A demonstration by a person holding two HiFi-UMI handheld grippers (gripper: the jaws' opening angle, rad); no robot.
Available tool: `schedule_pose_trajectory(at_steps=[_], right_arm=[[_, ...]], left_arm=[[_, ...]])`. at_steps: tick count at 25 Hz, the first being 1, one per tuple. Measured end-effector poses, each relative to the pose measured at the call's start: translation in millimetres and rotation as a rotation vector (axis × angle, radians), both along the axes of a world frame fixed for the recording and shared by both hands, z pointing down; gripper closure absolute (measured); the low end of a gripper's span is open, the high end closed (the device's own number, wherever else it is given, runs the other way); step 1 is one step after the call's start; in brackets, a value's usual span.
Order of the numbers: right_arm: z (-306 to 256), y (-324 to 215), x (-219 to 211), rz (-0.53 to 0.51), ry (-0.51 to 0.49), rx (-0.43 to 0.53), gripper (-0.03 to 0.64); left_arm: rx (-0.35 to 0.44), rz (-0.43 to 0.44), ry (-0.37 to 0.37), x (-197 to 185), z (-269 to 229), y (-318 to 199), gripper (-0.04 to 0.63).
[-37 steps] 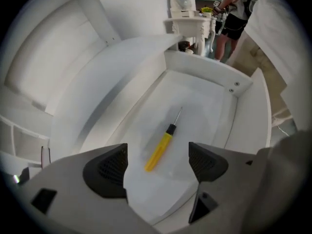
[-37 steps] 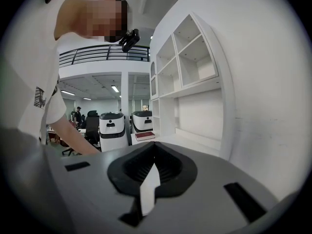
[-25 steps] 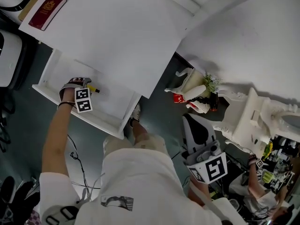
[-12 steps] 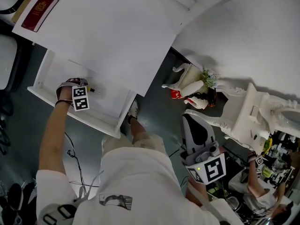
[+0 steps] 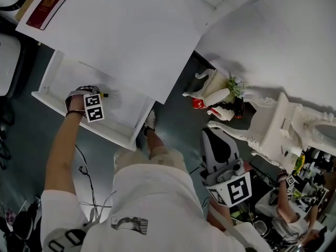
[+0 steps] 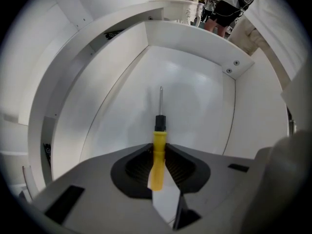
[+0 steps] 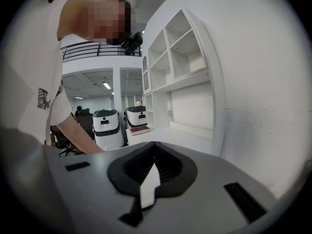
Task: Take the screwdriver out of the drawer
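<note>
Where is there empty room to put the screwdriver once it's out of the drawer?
The white desktop is bare apart from the corner with the red booklet: lots of room. The drawer floor is bare too, but crowded where the jaws of the left gripper are closing on the screwdriver between them.

It was a large indoor hall, perhaps a lab. Built-in shelves point(image 7: 180, 48), an upper railing point(image 7: 92, 52) and two white machines point(image 7: 108, 128) showed this.

A broad white flat-topped desk point(image 5: 142, 30) stands over a dark grey-green floor point(image 5: 178, 125). Off the desk's right edge stands ornate white carved furniture point(image 5: 286, 133). White open shelves point(image 7: 180, 48) line a plain white wall point(image 7: 263, 82), and strip ceiling lights point(image 7: 106, 85) glow beyond.
</note>
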State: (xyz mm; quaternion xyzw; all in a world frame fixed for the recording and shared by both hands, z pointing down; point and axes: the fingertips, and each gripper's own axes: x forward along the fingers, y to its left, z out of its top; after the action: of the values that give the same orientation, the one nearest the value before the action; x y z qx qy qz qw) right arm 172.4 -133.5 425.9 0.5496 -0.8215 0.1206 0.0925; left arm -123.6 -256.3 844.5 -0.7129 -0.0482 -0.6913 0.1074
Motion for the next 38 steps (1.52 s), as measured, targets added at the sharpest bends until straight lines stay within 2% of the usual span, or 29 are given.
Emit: schedule_pose_trajectory(at_steps=[4,7,12,16,20,26,38], right_arm=[[-4,8,0,0.009,0.011,0.003,0.609],[-5,17,0,0.021,0.016,0.003,0.609],[-9,32,-2,0.034,0.018,0.010,0.609],[-16,44,-3,0.047,0.027,0.022,0.609],[-21,57,-4,0.062,0.035,0.032,0.609],[-26,76,-10,0.078,0.032,0.046,0.609],[-39,100,-35,0.082,0.025,0.095,0.609]], left_arm=[[0.012,-0.001,-0.026,-1,1,0,0.512],[0.028,-0.009,-0.019,-2,1,0,0.514],[0.095,-0.047,-0.004,-2,-1,-1,0.512],[0.161,-0.004,-0.002,-3,-1,1,0.514],[0.215,0.035,0.032,2,-7,0,0.514],[0.245,0.074,0.046,11,-17,4,0.514],[0.332,0.098,0.101,9,-54,6,0.512]])
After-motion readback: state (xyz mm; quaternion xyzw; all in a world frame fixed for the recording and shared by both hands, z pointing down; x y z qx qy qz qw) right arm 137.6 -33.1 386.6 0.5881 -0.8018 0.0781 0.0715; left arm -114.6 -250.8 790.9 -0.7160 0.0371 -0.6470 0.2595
